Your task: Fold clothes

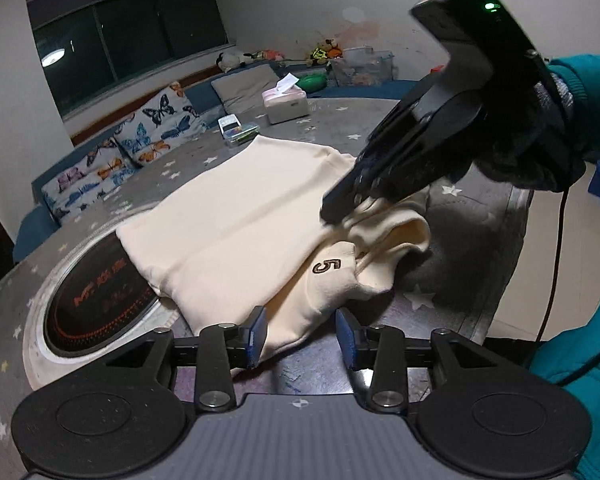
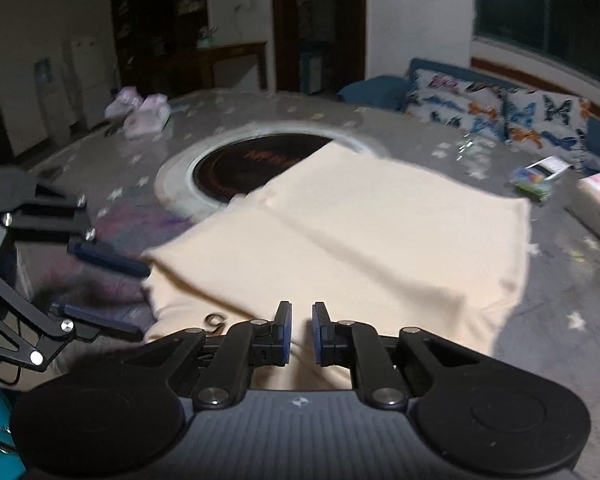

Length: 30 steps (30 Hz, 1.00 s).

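Cream sweatshirt [image 1: 240,216] lying partly folded on the grey star-print tablecloth [image 1: 472,240], far edge draped over the round built-in burner [image 1: 96,300]. Right gripper [image 1: 342,208] pinched on a bunched fold near the sleeve with the embroidered "5" [image 1: 327,266], cloth gathered between narrow jaws. Left gripper [image 1: 301,338] spread wide, holding nothing, hovering just short of the near hem. Likely risks: thin pinch slipping off mid-lift and dropping the sleeve in a crumpled heap; pulling from one corner only, dragging the whole body and undoing the flat fold; fabric sliding further over the burner. Tissue box [image 1: 286,106] well apart, no hazard.
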Motion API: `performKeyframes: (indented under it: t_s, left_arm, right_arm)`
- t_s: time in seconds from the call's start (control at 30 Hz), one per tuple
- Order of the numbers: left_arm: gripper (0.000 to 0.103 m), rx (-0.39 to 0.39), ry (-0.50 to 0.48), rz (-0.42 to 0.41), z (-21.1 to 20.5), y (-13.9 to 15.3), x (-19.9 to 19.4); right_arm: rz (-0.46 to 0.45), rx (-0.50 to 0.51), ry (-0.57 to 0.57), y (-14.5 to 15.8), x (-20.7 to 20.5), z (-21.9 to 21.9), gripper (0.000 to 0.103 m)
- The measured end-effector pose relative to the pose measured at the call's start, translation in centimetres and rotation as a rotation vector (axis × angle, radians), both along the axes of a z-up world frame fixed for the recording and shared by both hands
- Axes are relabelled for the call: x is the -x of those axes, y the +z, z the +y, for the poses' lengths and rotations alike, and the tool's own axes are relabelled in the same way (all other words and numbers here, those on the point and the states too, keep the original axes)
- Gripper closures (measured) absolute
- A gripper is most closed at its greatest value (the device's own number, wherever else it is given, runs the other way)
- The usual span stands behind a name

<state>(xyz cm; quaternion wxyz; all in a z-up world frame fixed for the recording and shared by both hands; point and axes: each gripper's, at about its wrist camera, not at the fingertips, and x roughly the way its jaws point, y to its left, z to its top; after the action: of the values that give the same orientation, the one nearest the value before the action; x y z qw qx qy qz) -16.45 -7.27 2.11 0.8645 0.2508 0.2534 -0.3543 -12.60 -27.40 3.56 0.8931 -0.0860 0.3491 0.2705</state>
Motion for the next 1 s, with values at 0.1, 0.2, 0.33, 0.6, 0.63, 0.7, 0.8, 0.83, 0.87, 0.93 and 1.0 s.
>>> performKeyframes:
  t_s: [0.1, 0.2, 0.33, 0.6, 0.63, 0.7, 0.8, 0.83, 0.87, 0.93, 1.0]
  left_arm:
    - [0.061, -0.006, -0.016, -0.041, -0.5, -0.4, 0.1]
    - [0.061, -0.002, -0.035, -0.057, -1.2, -0.8, 0.0]
    - [0.062, -0.001, -0.066, -0.075, -1.9, -1.4, -0.1]
    - [0.092, 0.088, -0.024, -0.026, -1.8, -0.2, -2.2]
    - [0.093, 0.104, -0.008, -0.014, -1.8, 0.1, -2.8]
    - [0.093, 0.132, 0.024, 0.009, -1.7, 0.5, -3.9]
    - [0.093, 0.159, 0.054, 0.041, -1.5, 0.8, -5.2]
    - [0.093, 0.166, 0.062, 0.052, -1.5, 0.8, -5.5]
    - [0.093, 0.172, 0.070, 0.063, -1.5, 0.8, -5.9]
    - [0.093, 0.183, 0.085, 0.083, -1.4, 0.8, -6.6]
    - [0.093, 0.188, 0.094, 0.097, -1.3, 0.7, -6.9]
  right_arm:
    - [0.006, 0.014, 0.011, -0.2, 0.0, 0.3, 0.092]
    - [0.001, 0.000, -0.003, 0.7, 0.4, -0.4, 0.087]
    - [-0.007, 0.030, -0.030, 1.3, 1.1, -1.9, 0.083]
    - [-0.007, 0.141, -0.028, 1.9, 3.3, -4.9, 0.070]
    - [-0.012, 0.157, -0.013, 1.9, 3.8, -5.1, 0.066]
    - [-0.028, 0.192, 0.019, 1.9, 4.6, -5.2, 0.065]
    - [-0.062, 0.235, 0.071, 1.8, 5.5, -4.9, 0.051]
    - [-0.073, 0.242, 0.085, 1.7, 5.7, -4.7, 0.050]
    - [-0.085, 0.244, 0.096, 1.4, 5.6, -4.4, 0.050]
    - [-0.109, 0.249, 0.119, 1.0, 5.5, -3.8, 0.050]
    - [-0.129, 0.250, 0.136, 0.5, 5.1, -3.2, 0.050]
